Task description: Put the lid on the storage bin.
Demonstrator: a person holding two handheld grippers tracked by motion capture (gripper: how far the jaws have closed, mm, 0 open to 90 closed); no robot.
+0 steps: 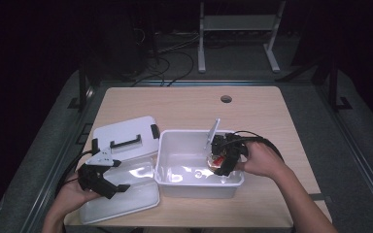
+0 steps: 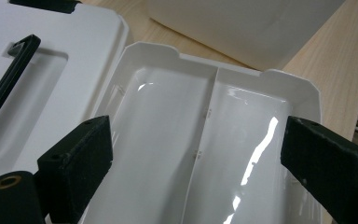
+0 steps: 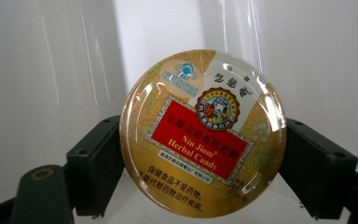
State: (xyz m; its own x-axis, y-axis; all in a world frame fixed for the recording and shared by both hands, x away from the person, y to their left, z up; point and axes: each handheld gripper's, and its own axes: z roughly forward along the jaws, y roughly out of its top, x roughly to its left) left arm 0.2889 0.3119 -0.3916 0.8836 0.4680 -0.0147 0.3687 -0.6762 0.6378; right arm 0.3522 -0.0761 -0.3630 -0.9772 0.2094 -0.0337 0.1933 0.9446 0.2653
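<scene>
Your right gripper (image 3: 203, 163) clamps the round candy tin (image 3: 203, 133) by its smooth rim at frame centre; it may slip. Your left gripper (image 2: 196, 154) hangs apart over the tray (image 2: 168, 116).

On the table (image 1: 267, 116), the lid (image 1: 126, 136) lies left of the bin (image 1: 175, 167), behind the tray (image 1: 136, 194). The tin (image 1: 215, 160) sits inside the bin's right side.
</scene>
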